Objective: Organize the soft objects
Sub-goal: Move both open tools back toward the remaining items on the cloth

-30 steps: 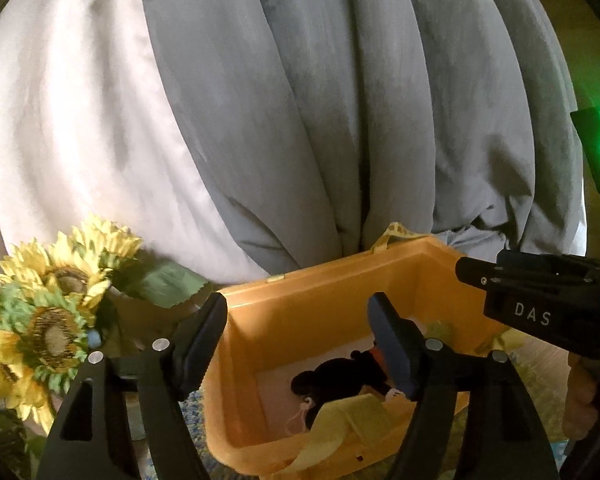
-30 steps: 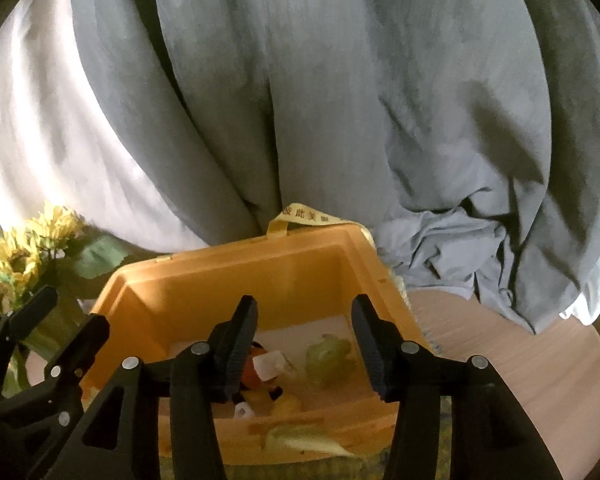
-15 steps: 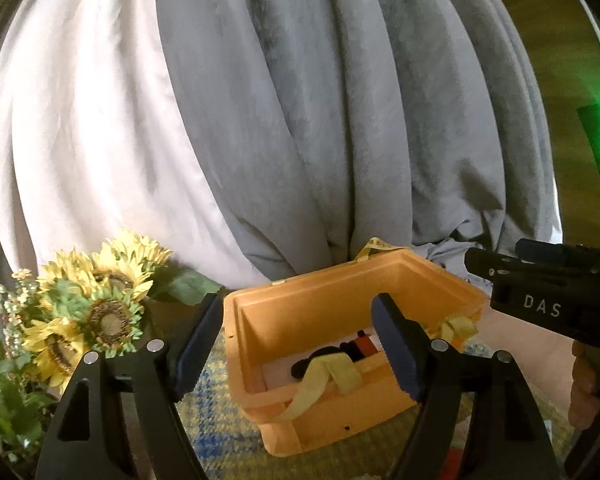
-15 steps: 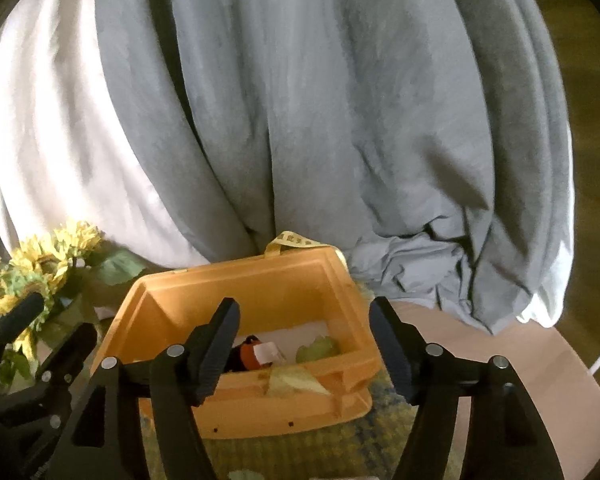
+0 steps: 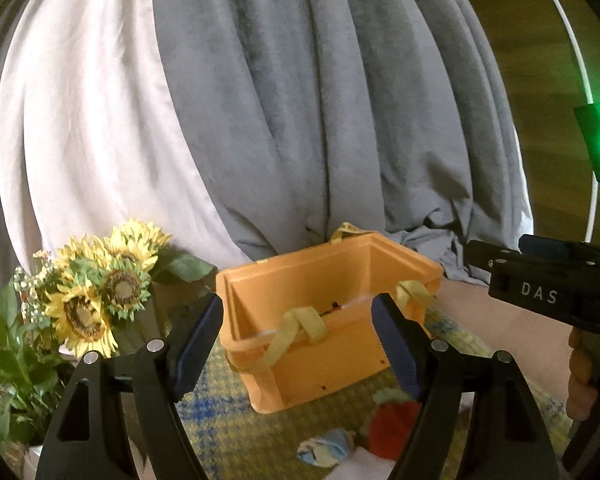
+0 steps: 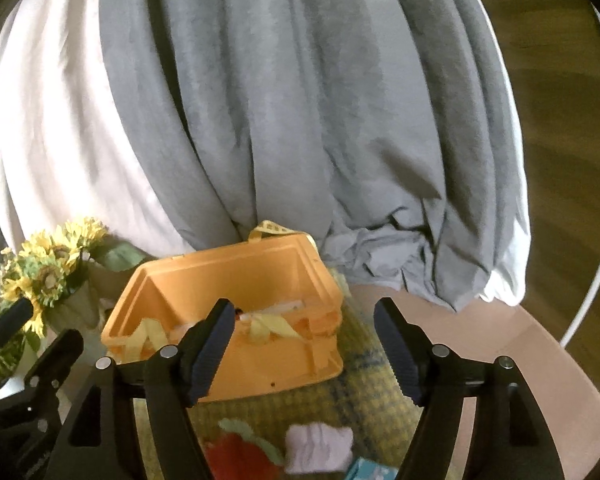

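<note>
Change since earlier frames: both of my grippers have drawn back from the orange bin, which now shows whole and farther off, and soft items on the mat in front of it have come into view.
Left gripper (image 5: pixel 298 336): released, jaws spread wide with nothing between the pads; it hangs in front of the bin, clear of it.
Right gripper (image 6: pixel 304 344): released likewise, jaws wide apart and holding nothing; from the left wrist view I see its black body at the right edge with a hand (image 5: pixel 584 376) on the grip.
Orange bin (image 6: pixel 260 368): stands upright on the checked mat (image 6: pixel 364 396), its back edge against the hanging grey cloth (image 6: pixel 300 120). Pale yellow straps (image 5: pixel 296 330) droop over its front rim. Its contents are mostly hidden by the front wall; I can make out only a dark and red scrap inside.
Soft items outside the bin: a red and green plush piece (image 6: pixel 236 448), a lilac fabric piece (image 6: pixel 320 446) just beside it, and a light blue piece (image 5: pixel 326 446) near them, all on the mat in front of the bin.
Surroundings: sunflowers (image 5: pixel 100 292) stand to the left of the bin, near it; the mat lies on a pinkish table (image 6: pixel 520 360); white cloth (image 5: pixel 88 140) hangs beside the grey.
</note>
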Demonstrator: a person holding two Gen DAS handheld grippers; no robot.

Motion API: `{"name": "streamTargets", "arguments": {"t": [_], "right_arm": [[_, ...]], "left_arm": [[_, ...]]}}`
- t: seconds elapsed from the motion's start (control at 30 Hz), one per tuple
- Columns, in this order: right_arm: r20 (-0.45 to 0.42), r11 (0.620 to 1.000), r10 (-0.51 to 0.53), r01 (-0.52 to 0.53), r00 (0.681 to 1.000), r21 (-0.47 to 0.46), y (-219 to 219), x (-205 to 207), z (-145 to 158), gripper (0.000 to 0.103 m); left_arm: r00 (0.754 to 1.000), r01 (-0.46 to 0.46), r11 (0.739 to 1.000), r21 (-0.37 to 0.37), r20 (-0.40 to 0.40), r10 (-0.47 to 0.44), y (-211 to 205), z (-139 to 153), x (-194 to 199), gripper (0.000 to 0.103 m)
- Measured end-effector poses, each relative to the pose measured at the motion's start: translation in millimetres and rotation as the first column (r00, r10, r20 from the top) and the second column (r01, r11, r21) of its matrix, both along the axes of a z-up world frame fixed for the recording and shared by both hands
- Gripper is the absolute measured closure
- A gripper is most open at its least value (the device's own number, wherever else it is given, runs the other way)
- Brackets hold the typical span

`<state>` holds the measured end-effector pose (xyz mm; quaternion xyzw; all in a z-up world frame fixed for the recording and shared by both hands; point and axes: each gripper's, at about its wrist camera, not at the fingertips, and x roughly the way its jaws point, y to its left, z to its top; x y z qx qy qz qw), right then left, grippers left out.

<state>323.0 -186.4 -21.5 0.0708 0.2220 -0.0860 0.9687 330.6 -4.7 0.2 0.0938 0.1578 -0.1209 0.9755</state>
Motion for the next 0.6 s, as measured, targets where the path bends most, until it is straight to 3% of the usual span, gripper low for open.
{"name": "streamTargets", "arguments": {"t": [0.13, 0.23, 0.6], "right_arm": [[-0.009, 1.000, -0.019, 0.019, 1.000, 0.002, -1, -15, -4, 0.029], [-0.008, 0.999, -0.039, 0.039, 0.999, 0.004, -3, -29, -8, 0.021], [-0.075, 0.993, -0.118, 0.120, 0.990, 0.020, -8, -62, -32, 0.018]], "left_arm": [[1.000, 0.023, 1.000, -0.006, -0.018, -0.023, -1, -6, -13, 0.027], [0.999, 0.045, 0.999, -0.001, -0.028, -0.045, -3, -10, -20, 0.026], [0.988, 0.131, 0.991, 0.024, -0.090, -0.128, -9, -32, -40, 0.026]]}}
